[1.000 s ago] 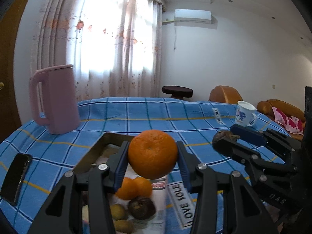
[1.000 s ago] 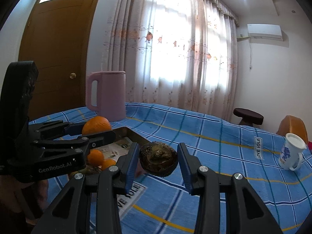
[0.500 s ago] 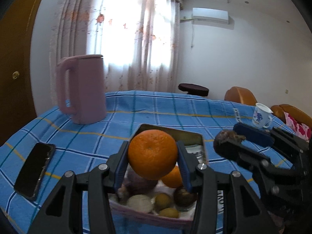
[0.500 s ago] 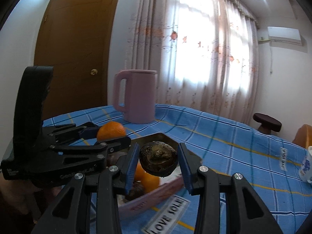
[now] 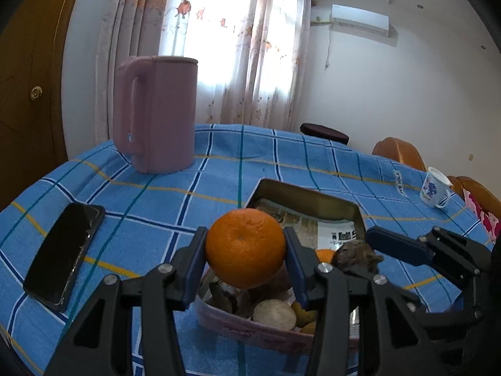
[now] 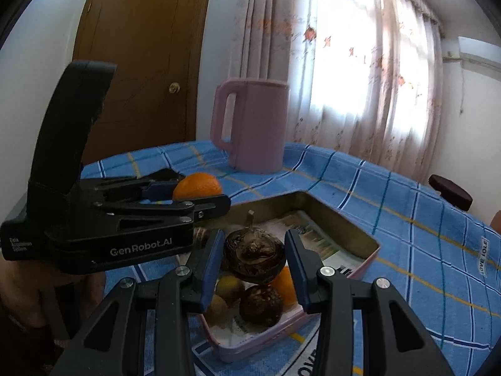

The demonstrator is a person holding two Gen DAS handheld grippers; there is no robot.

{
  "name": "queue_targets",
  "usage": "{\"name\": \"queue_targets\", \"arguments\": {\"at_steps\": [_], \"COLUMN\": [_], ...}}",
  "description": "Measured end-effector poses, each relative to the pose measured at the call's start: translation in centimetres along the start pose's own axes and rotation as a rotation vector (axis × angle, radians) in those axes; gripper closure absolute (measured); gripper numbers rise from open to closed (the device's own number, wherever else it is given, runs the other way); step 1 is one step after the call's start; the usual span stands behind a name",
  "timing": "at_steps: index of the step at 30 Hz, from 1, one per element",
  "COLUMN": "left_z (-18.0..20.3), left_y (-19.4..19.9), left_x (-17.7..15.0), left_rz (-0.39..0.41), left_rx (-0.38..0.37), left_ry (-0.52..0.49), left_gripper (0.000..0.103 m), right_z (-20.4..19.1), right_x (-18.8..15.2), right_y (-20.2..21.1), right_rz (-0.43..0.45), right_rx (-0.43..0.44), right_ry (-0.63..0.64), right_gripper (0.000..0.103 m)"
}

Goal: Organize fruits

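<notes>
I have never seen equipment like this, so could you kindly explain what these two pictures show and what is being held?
There is no robot: a person holds a two-finger tool in each hand, each with a camera looking along its fingers. One picture comes from the left tool, which grips an orange. The other comes from the right tool, which grips a dark brown fruit. Both hang over a tin tray holding more fruit. On the blue checked tablecloth also stand a pink jug, a phone and a mug.

Bright backlit window (image 5: 219,31) glare, fisheye edges dark and warped.
</notes>
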State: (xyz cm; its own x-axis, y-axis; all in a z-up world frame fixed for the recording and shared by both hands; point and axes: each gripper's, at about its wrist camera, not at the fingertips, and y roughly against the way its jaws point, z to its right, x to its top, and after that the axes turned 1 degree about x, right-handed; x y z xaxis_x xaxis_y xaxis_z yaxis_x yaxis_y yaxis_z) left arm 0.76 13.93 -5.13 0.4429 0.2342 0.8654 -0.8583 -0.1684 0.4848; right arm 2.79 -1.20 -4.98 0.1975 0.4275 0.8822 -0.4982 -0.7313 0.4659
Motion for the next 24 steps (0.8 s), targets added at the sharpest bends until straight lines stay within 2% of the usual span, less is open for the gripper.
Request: {"name": "queue_targets", "arguments": {"at_steps": [2, 4, 6, 10, 14, 19, 24], "left_z": [0.1, 0.2, 0.2, 0.1, 0.0, 1.1, 2.4], "left_y": [0.1, 0.3, 0.7, 1.3, 1.7, 2.7, 4.2], "left_x": [-0.1, -0.1, 0.1, 0.3, 0.4, 0.5, 0.9], "left_rz": [0.004, 0.014, 0.031, 0.056, 0.070, 0.088, 0.125], "left_rx": [-0.002, -0.002, 0.004, 0.007, 0.023, 0.006, -0.007], "left_ry": [-0.001, -0.006, -0.002, 0.006, 0.015, -0.010, -0.041], "left_gripper": [0.048, 0.043, 0.030, 0.025, 0.016, 0.016, 0.008], "right_z": [0.0, 0.0, 0.3, 0.6, 1.4, 2.6, 3.3], "right_x": [0.0, -0.1, -0.1, -0.3, -0.5, -0.3, 0.1], "right_y": [-0.2, 0.0, 0.3, 1.0, 2.1, 3.7, 5.7], "right_rz": [-0.013, -0.008, 0.001, 0.012, 0.030, 0.050, 0.082], "right_rx": [0.000, -0.013, -0.019, -0.044, -0.074, -0.123, -0.169], "right_ry": [-0.002, -0.005, -0.016, -0.022, -0.050, -0.092, -0.111], "right_gripper": [0.059, 0.049, 0.039, 0.039, 0.039, 0.039, 0.037]}}
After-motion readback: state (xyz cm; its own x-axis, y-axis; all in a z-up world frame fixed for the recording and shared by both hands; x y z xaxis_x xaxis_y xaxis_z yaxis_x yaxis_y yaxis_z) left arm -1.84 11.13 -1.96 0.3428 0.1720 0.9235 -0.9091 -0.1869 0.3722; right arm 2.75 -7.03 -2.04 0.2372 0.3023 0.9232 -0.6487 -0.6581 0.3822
